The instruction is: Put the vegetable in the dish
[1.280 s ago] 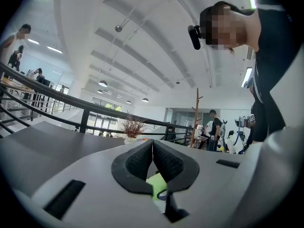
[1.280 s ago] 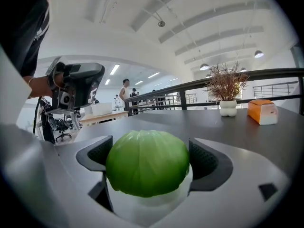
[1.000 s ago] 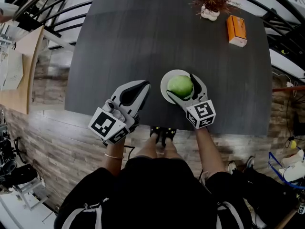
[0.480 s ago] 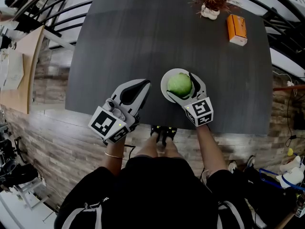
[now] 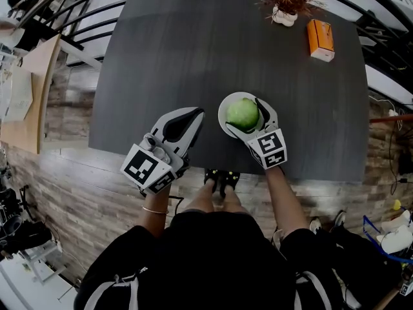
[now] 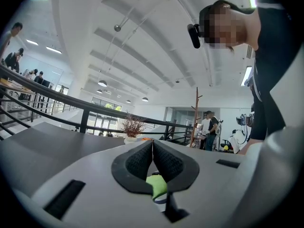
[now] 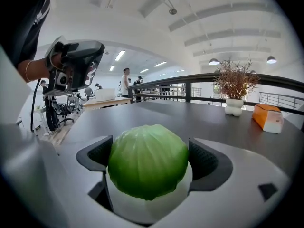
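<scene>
Right between the jaws of the right gripper (image 7: 151, 158): the cabbage (image 7: 148, 165), round and green, with one dark pad pressed on each flank, so closed on it at the full width of the head. Directly under the jaws and the cabbage, the white dish (image 7: 142, 212), showing below and at both sides. Cannot tell from either view: already resting on the dish, or hanging just above it. Looks therefore like the last step of the task, the setting down, with the carrying probably done. Calls next, most likely, for lowering fully onto the dish, then opening the jaws slowly and drawing back toward the body, low and straight, so as not to roll the round head off the shallow rim. To the left of the right gripper and apart from it, the left gripper (image 6: 152, 148), jaws shut together with nothing gripped between the pads, idle at the near edge of the dark table (image 5: 193, 50). Needs no part in the placing, as far as can be judged. Far ahead of the right gripper and a little to its right, a small white pot (image 5: 284, 18) with dry twigs and near it an orange box (image 5: 321, 41), both well apart from the dish and out of the way.
</scene>
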The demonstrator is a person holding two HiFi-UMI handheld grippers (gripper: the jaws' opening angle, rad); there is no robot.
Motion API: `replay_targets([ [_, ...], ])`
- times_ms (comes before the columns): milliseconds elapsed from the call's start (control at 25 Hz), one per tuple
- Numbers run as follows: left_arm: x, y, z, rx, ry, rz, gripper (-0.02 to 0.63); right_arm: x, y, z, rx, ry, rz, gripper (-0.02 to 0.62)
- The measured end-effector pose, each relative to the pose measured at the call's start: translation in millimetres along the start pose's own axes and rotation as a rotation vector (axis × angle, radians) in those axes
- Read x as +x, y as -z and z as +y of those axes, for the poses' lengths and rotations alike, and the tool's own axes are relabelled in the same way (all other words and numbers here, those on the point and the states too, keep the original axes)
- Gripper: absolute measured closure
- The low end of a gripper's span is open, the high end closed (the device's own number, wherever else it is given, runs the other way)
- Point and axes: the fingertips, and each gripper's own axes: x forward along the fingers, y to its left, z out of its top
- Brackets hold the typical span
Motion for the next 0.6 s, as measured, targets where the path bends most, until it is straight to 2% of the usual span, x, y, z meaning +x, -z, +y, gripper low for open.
replay_targets([
  [600, -8.5, -4.8, -1.5, 0.005, 0.0, -0.008, 0.595, -3.5, -3.8, -2.5, 0.033, 0.015, -0.031, 0.089],
])
